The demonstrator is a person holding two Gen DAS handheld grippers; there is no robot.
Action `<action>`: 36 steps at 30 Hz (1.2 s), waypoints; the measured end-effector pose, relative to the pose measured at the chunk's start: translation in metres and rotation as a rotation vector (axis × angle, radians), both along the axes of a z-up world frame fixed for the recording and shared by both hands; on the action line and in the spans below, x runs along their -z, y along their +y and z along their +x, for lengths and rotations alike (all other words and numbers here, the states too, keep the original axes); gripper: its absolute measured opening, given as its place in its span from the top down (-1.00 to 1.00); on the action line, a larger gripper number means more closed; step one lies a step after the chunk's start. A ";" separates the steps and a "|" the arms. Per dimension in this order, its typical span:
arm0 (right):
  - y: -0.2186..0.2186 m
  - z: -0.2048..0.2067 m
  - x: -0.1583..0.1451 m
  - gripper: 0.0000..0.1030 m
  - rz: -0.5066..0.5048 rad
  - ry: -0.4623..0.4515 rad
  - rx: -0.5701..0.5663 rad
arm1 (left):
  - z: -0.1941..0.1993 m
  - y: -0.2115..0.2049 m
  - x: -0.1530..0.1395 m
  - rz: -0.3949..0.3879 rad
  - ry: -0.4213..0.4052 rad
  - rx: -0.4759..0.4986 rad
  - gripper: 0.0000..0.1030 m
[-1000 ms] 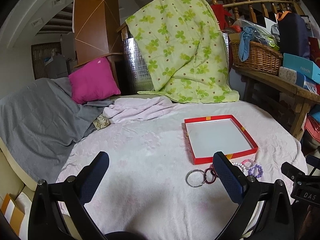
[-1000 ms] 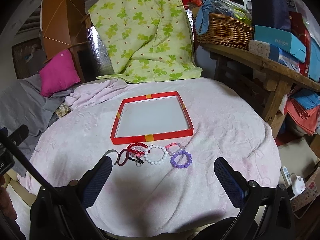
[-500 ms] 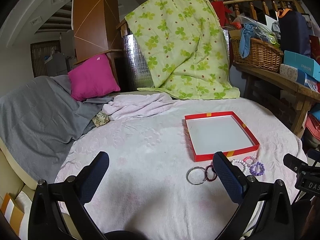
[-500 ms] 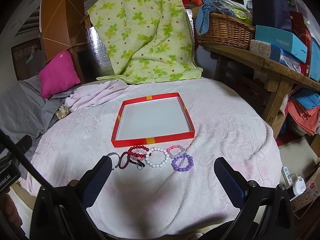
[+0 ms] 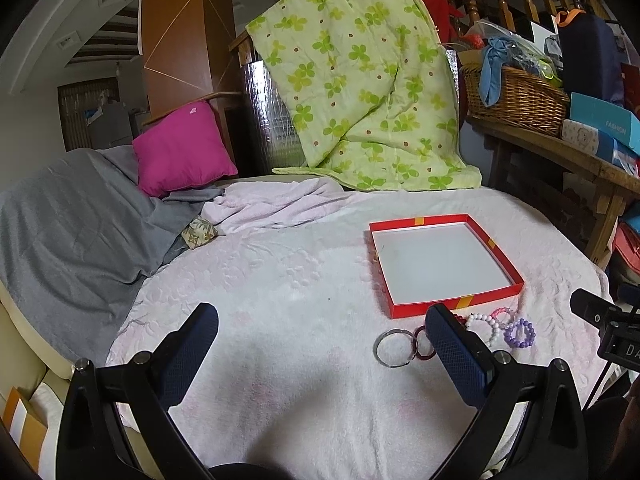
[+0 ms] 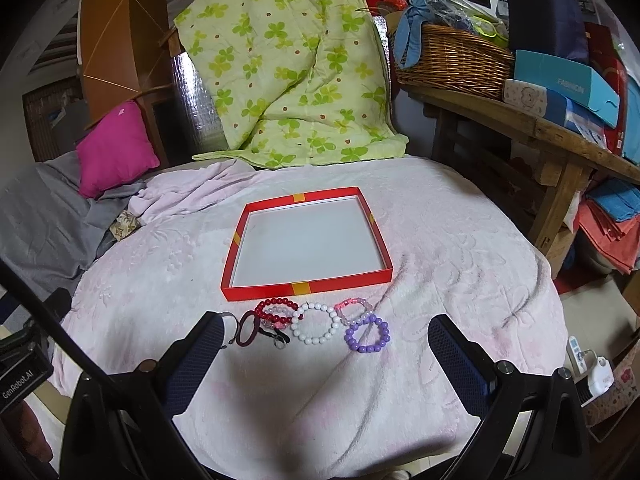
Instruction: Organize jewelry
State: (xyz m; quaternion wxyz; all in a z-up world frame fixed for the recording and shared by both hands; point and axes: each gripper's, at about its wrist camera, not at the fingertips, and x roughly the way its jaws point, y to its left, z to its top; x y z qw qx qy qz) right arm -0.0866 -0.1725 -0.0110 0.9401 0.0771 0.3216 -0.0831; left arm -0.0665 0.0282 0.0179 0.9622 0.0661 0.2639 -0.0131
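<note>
Bracelets [image 6: 318,322] lie between spread fingers [image 6: 460,364].

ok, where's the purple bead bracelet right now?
In the right wrist view, the purple bead bracelet lies on the pink blanket, rightmost in the row, just right of the white bead bracelet, before the red tray.

Both views are shifting slightly — the red tray [image 6: 306,288] and bracelets [image 6: 316,322] are sliding lower in the right wrist view.

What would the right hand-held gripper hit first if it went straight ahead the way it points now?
Probably the white bracelet on the blanket: it lies nearly centred ahead of the open right hand-held gripper, with the red box just beyond it. Depth is unclear, so it might pass over.
</note>
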 end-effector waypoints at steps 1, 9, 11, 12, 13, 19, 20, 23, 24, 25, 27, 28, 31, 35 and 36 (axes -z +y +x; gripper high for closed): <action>0.000 0.002 0.000 -1.00 0.000 0.000 -0.001 | 0.002 0.000 0.001 0.001 0.003 -0.001 -1.00; -0.002 0.015 0.003 -1.00 0.000 0.004 -0.006 | 0.011 -0.003 0.007 0.011 0.021 -0.006 -1.00; -0.003 0.018 0.004 -1.00 0.002 0.005 -0.006 | 0.014 -0.004 0.009 0.014 0.024 -0.006 -1.00; -0.003 0.019 0.005 -1.00 0.004 0.006 -0.006 | 0.014 -0.004 0.009 0.016 0.025 -0.006 -1.00; -0.004 0.021 0.006 -1.00 0.007 0.007 -0.006 | 0.015 -0.004 0.010 0.017 0.027 -0.006 -1.00; -0.011 0.030 0.012 -1.00 0.011 0.008 -0.007 | 0.026 -0.007 0.019 0.015 0.047 0.009 -1.00; -0.015 0.031 0.013 -1.00 0.015 0.006 -0.009 | 0.031 -0.006 0.023 0.005 0.058 0.024 -1.00; -0.041 0.039 0.022 -1.00 0.051 0.007 -0.008 | 0.048 -0.006 0.041 -0.041 0.109 0.088 -1.00; -0.052 0.041 0.026 -1.00 0.073 0.012 -0.009 | 0.053 -0.005 0.047 -0.055 0.128 0.105 -1.00; -0.069 0.044 0.033 -1.00 0.114 0.024 -0.009 | 0.059 -0.005 0.055 -0.068 0.145 0.119 -1.00; -0.097 0.050 0.045 -1.00 0.191 0.047 0.001 | 0.074 -0.005 0.074 -0.098 0.193 0.148 -1.00; -0.110 0.052 0.052 -0.98 0.229 0.057 0.006 | 0.080 -0.006 0.080 -0.107 0.208 0.159 -1.00; -0.145 0.061 0.077 -0.71 0.313 0.095 0.044 | 0.097 -0.009 0.103 -0.131 0.257 0.193 -1.00; -0.158 0.073 0.112 -0.27 0.405 0.156 0.010 | 0.108 -0.014 0.125 -0.124 0.293 0.261 -0.98; -0.155 0.078 0.121 -0.27 0.398 0.182 -0.010 | 0.109 -0.015 0.129 -0.118 0.299 0.270 -0.92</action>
